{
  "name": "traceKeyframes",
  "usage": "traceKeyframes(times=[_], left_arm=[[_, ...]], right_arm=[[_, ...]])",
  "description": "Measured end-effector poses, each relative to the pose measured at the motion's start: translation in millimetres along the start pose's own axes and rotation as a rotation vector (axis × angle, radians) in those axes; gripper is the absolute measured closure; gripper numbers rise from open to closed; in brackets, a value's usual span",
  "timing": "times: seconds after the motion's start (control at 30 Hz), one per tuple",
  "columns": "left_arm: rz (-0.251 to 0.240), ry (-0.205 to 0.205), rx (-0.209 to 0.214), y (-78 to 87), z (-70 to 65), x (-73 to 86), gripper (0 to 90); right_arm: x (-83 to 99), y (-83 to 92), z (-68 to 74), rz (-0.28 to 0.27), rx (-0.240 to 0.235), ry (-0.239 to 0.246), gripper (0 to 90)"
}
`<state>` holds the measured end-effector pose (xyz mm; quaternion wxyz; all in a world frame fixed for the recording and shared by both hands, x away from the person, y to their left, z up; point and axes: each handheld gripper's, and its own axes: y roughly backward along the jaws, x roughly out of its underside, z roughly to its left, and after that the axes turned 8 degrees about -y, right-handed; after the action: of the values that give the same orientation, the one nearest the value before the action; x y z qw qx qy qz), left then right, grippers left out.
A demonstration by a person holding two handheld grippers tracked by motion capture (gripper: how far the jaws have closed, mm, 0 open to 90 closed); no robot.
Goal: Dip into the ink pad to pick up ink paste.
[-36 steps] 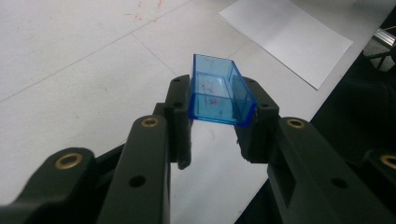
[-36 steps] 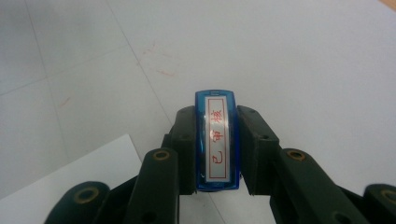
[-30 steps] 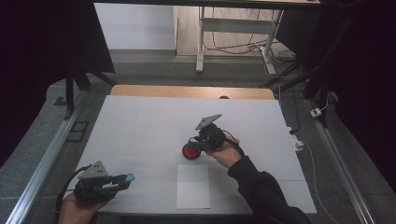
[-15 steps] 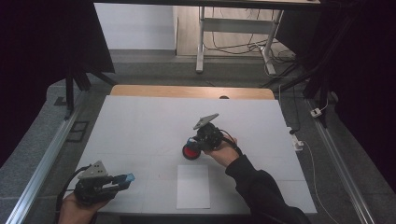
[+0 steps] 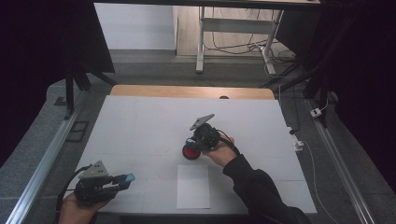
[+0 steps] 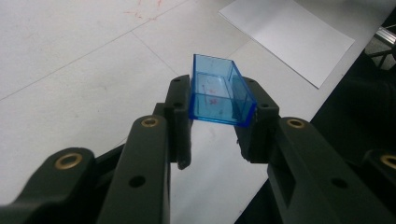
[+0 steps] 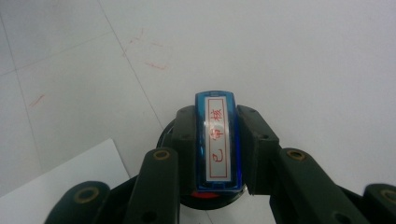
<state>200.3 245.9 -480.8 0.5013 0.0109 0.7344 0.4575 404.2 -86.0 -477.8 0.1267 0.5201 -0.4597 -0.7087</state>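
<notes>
A: So, what's on the wide white table, biggest first?

B: A white rectangular sheet of paper lies flat at the near edge, about midway along it. Just beyond it stands a round black ink pad with a red centre.

A: And the grippers?

B: The right gripper is clamped on a blue plastic stamp with a white label bearing red characters, held over the ink pad near the table's middle. The left gripper, by the near left corner, is clenched on a clear blue plastic stamp cover, an open-topped box with faint red smears inside.

A: How should the inking go?

B: I'd judge the stamp should come straight down onto the red centre, face level, with a brief even press so that ink coats the whole face. The cover is best parked clear, as it is.

A: The surface and room?

B: The tabletop carries thin seam lines and small red ink marks. A wooden strip edges the far side, metal rails flank the table, and cables lie on the floor under a desk frame beyond.
</notes>
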Motion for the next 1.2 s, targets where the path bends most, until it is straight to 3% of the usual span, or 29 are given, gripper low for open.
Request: traceKeyframes(times=[0.1,0.63,0.73,1.07,1.2], left_arm=[[0.0,0.0,-0.001,0.0,-0.1,0.0,68.1],[0.003,-0.002,0.001,-0.1,0.0,0.0,68.0],[0.003,-0.002,0.002,-0.1,0.0,0.0,68.0],[0.002,-0.004,0.003,0.0,-0.1,0.1,68.0],[0.001,0.0,0.003,0.0,0.2,0.1,68.0]], right_arm=[[0.1,0.0,-0.2,0.001,0.0,-0.003,70.6],[6.8,-0.4,-16.7,-0.043,-0.085,-0.124,70.6],[6.6,-0.5,-15.6,-0.043,-0.082,-0.119,70.6],[5.2,0.0,-1.8,-0.033,-0.008,-0.028,70.4],[4.0,1.2,-1.4,-0.027,-0.004,-0.029,70.3]])
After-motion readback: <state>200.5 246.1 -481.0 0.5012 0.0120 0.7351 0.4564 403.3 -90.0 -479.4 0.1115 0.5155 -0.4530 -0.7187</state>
